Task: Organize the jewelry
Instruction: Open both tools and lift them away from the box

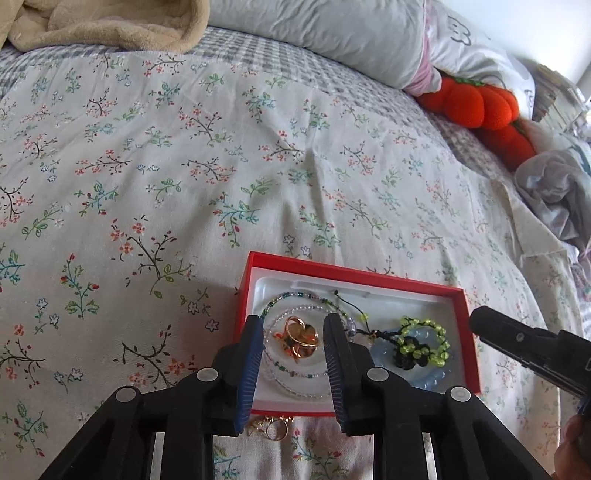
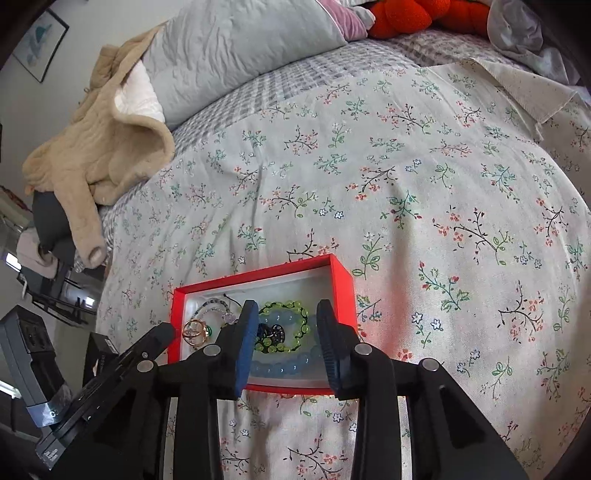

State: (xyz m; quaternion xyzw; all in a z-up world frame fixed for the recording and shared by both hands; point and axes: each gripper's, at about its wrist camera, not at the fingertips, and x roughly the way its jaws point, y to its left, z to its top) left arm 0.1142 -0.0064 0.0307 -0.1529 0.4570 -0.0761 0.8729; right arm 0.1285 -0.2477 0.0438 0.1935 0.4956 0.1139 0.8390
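A red box [image 1: 406, 285] with a white liner lies on the floral bedspread; it also shows in the right wrist view [image 2: 341, 275]. It holds a gold ring cluster [image 1: 297, 334], thin beaded necklaces [image 1: 291, 295], a yellow-green bead bracelet [image 1: 424, 341] and a pale blue bead bracelet [image 2: 291, 365]. A second gold ring [image 1: 275, 428] lies on the bedspread just in front of the box. My left gripper [image 1: 293, 334] is open and empty above the gold cluster. My right gripper [image 2: 284, 321] is open and empty above the bracelets.
Grey pillows [image 1: 332, 33] and a beige blanket [image 1: 103, 26] lie at the far side of the bed. An orange plush toy [image 1: 476, 99] sits far right. Crumpled grey cloth [image 1: 554, 192] lies at the right edge. Furniture stands beyond the bed's left edge [image 2: 33, 332].
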